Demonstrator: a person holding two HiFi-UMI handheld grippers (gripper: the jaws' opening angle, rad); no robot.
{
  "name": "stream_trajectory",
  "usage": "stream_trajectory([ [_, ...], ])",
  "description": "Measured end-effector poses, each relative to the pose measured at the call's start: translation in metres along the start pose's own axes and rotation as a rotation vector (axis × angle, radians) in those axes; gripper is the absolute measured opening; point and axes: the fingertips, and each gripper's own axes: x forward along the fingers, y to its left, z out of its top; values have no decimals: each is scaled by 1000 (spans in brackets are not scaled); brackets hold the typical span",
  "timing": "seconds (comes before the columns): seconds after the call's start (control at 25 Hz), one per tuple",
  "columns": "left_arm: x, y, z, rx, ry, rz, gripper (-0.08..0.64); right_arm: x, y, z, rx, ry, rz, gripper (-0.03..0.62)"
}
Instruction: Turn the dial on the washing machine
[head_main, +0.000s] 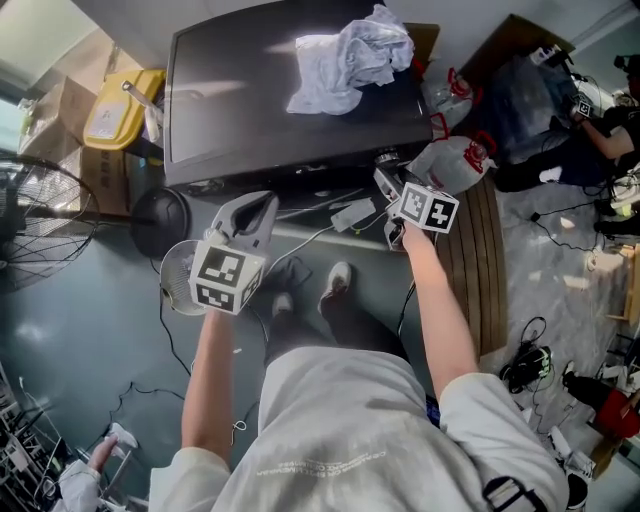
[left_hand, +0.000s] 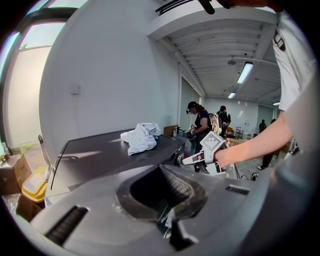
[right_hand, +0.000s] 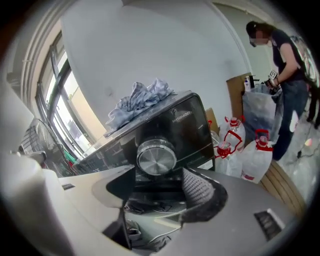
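Observation:
The dark washing machine (head_main: 230, 90) stands in front of me with a crumpled pale cloth (head_main: 350, 55) on its lid. Its silver dial (right_hand: 156, 156) sits on the black front panel; in the head view the dial (head_main: 386, 158) is at the right front corner. My right gripper (right_hand: 160, 192) is open just in front of the dial, with a jaw on either side and neither touching it. In the head view the right gripper (head_main: 392, 190) is close below that corner. My left gripper (head_main: 252, 210) hangs open and holds nothing, apart from the machine's front.
Plastic water jugs with red caps (right_hand: 255, 155) stand right of the machine beside a wooden pallet (head_main: 480, 270). A yellow container (head_main: 122, 105) and a floor fan (head_main: 40, 215) are at the left. Cables lie on the floor. A person (right_hand: 285, 75) stands at the far right.

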Motion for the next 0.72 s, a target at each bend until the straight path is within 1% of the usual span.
stream_trajectory([
  [0.16,-15,4,1,26,-12,-22,15,-33,6,-16,-100,4,-88,287],
  [0.28,-30,5,11,49,-34,-47,15,-68,23,-9,-170,-28,-134,284],
  [0.32,-36,5,15,59,-41,-54,17,-81,33,-5,-207,-39,-150,265],
  [0.4,-50,6,23,79,-57,-62,15,-111,51,3,-296,-59,-199,185],
  [0.44,-56,8,28,85,-68,-60,16,-126,60,9,-344,-72,-228,144],
  [0.56,-70,24,35,87,-98,-35,15,-166,90,27,-466,-130,-298,54],
  [0.6,-76,30,37,91,-110,-28,17,-178,101,33,-495,-154,-310,30],
  [0.72,-92,40,50,132,-153,-17,16,-213,138,50,-561,-234,-313,15],
])
